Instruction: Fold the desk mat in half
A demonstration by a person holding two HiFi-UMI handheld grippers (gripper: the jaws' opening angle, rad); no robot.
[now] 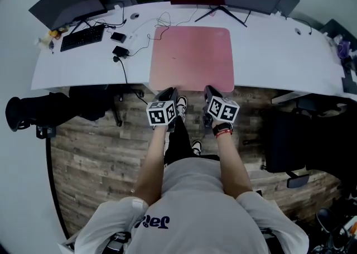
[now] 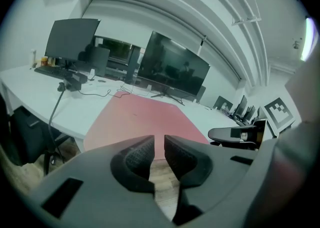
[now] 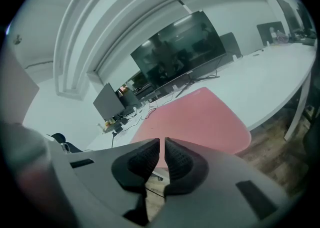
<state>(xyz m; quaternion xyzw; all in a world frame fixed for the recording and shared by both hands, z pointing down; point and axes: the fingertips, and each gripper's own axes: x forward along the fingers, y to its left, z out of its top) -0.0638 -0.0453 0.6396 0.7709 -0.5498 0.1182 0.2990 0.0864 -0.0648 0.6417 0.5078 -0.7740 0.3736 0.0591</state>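
— How's the left hand-held gripper (image 2: 158, 144)?
— Jaws slightly apart, empty, by the near edge of the pink desk mat (image 1: 192, 57).
— The right hand-held gripper (image 3: 162, 148)?
— A narrow gap, also empty. The mat lies flat on the white surface (image 1: 268, 52).

One desk mat (image 1: 192, 57), two tongs (image 1: 168, 94) (image 1: 209, 91), one keyboard (image 1: 82, 37)

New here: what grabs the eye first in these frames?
The pink desk mat lies flat and unfolded in the middle of the long white desk, reaching its front edge. Just off that edge the left gripper and right gripper are side by side, each with jaws slightly apart and nothing between them. Dark monitors line the back.
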